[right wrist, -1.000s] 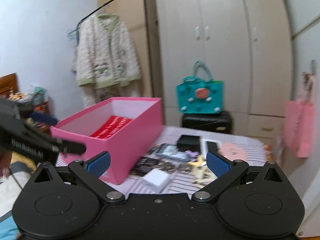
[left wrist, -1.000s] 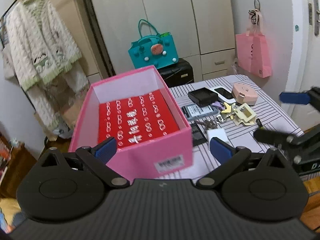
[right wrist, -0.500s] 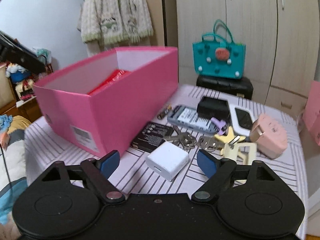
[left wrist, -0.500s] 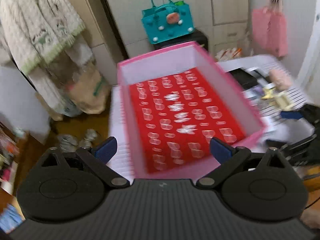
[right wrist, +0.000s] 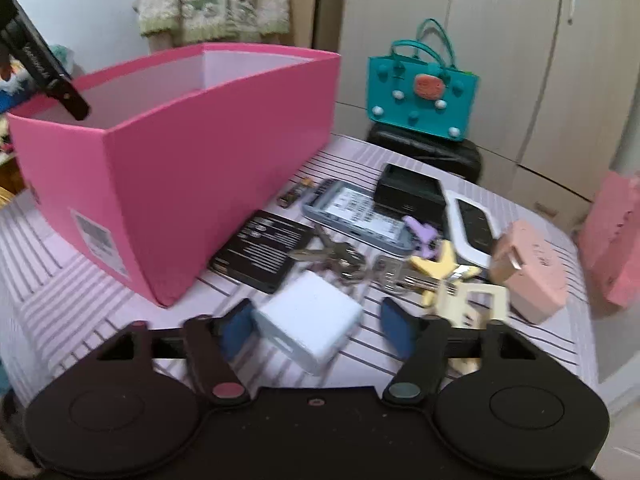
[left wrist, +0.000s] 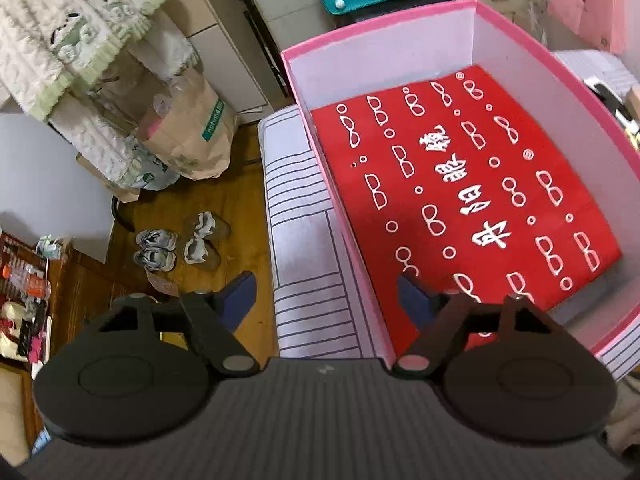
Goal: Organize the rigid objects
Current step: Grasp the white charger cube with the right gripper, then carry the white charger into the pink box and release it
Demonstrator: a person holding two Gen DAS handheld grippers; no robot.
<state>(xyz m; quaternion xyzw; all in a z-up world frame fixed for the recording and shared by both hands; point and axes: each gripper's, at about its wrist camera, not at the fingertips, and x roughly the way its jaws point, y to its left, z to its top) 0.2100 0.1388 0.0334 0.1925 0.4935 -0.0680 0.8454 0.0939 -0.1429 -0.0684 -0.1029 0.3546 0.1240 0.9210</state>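
1. My right gripper sits low over the striped table, jaws apart; the white charger cube lies between the pads, left pad touching or nearly so, right pad clear. Not clamped as far as I can tell.
2. My left gripper straddles the near-left wall of the pink box: one blue pad outside over the table edge, the other inside the box. Jaws closing, not pressing the wall yet.
3. Pink box contents: only a red sheet with white glasses print and characters, lying flat on the bottom.
4. Just past the charger: black flat pack, keys, yellow star-shaped piece, cream plastic piece, pink charger.
5. Further back: phone in a grey case, small battery, open black box (inside not visible), white-framed device.
6. Behind the table: teal handbag on a black case; contents hidden.
7. Floor left of the table: brown paper bag, shoes.
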